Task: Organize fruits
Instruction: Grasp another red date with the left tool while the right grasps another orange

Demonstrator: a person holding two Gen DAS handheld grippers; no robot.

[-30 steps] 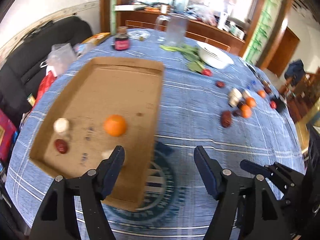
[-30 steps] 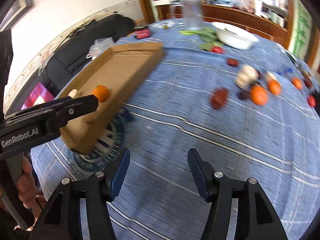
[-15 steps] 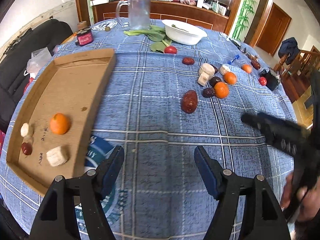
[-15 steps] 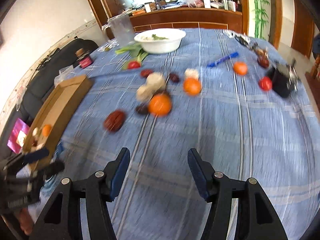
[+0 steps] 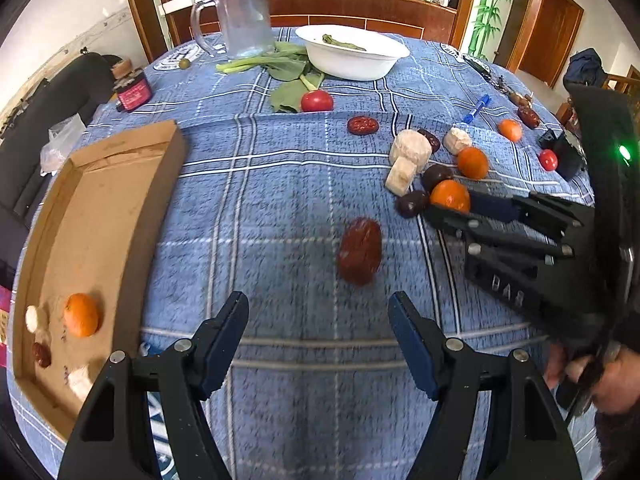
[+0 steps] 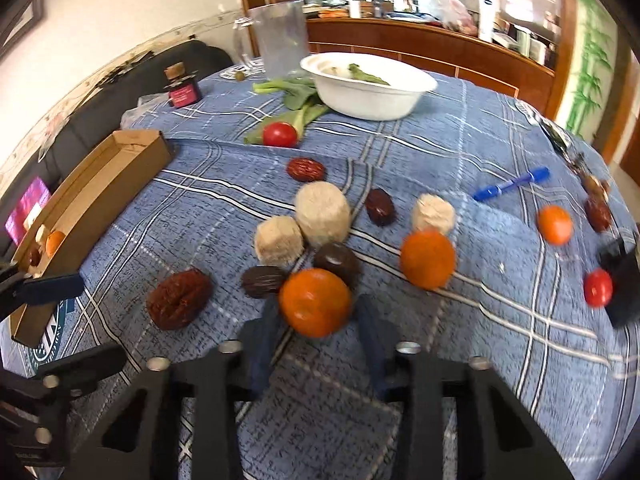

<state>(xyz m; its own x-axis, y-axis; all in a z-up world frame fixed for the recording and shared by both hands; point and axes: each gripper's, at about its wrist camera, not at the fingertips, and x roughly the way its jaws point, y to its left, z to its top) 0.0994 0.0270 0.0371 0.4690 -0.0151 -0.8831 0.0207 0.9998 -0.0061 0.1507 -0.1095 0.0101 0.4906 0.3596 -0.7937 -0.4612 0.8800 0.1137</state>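
Observation:
On the blue checked tablecloth lies a cluster of fruit: oranges, dark and red dates and pale cream chunks [image 6: 322, 212]. My right gripper [image 6: 316, 308] reaches into it. Its jaws are closing on the nearest orange [image 6: 315, 302], with a pad against each side. The left wrist view shows this same orange [image 5: 450, 196] at the right gripper's tips. My left gripper [image 5: 318, 304] hangs open above the cloth, empty, just short of a big wrinkled red date [image 5: 359, 250]. At the left, the cardboard tray [image 5: 120, 200] holds an orange [image 5: 81, 315], a small red date [image 5: 41, 354] and white pieces.
Behind the fruit stand a white bowl [image 5: 352, 54], a clear jug [image 5: 242, 18], leafy greens and a tomato [image 5: 317, 101]. A red-labelled jar [image 5: 133, 90] is at the back left. A blue pen [image 6: 510, 186] and a black object [image 5: 560, 152] lie right. A hand holds the right gripper.
Both grippers have swung right, from the cardboard tray to the fruit cluster. The right jaws have narrowed from wide open to around an orange. The left jaws keep their width.

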